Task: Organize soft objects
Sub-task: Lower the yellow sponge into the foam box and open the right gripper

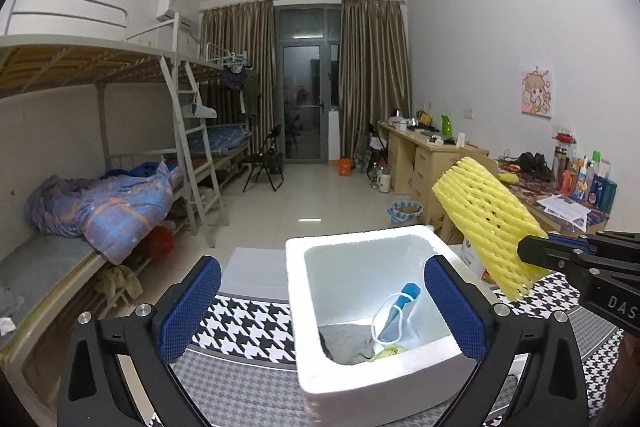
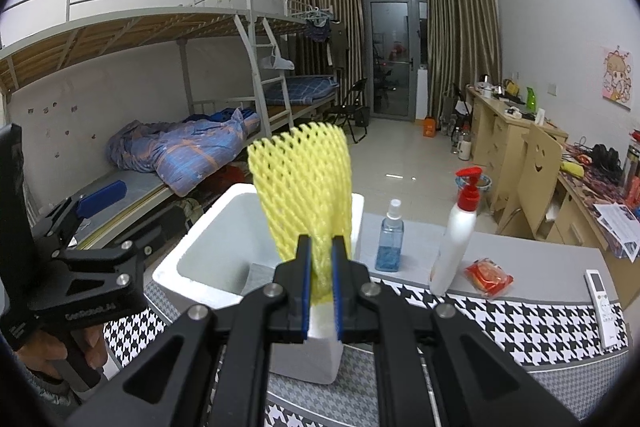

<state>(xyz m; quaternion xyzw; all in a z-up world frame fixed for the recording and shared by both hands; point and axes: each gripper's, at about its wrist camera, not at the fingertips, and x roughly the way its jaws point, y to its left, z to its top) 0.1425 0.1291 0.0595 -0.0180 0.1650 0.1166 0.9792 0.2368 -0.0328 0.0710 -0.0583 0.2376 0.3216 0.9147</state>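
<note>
A white foam box [image 1: 296, 267] stands on the houndstooth table cover. Inside it lie a blue and white face mask [image 1: 396, 315], a grey cloth [image 1: 344, 343] and a small yellow-green item [image 1: 386, 353]. My left gripper [image 1: 320, 283] is wide open with nothing between its blue pads, which stand on either side of the box's near half. My right gripper [image 2: 321, 267] is shut on the lower end of a yellow foam net sleeve [image 2: 304, 187]. The sleeve stands upright over the near right rim of the box [image 2: 192, 251]. In the left wrist view the sleeve [image 1: 484, 223] hangs right of the box.
On the table right of the box stand a blue spray bottle [image 2: 390, 239] and a white pump bottle with a red top [image 2: 456, 231]. A red packet [image 2: 489, 275] and a white remote [image 2: 602, 303] lie further right. A wooden chair [image 2: 536, 179] is behind the table.
</note>
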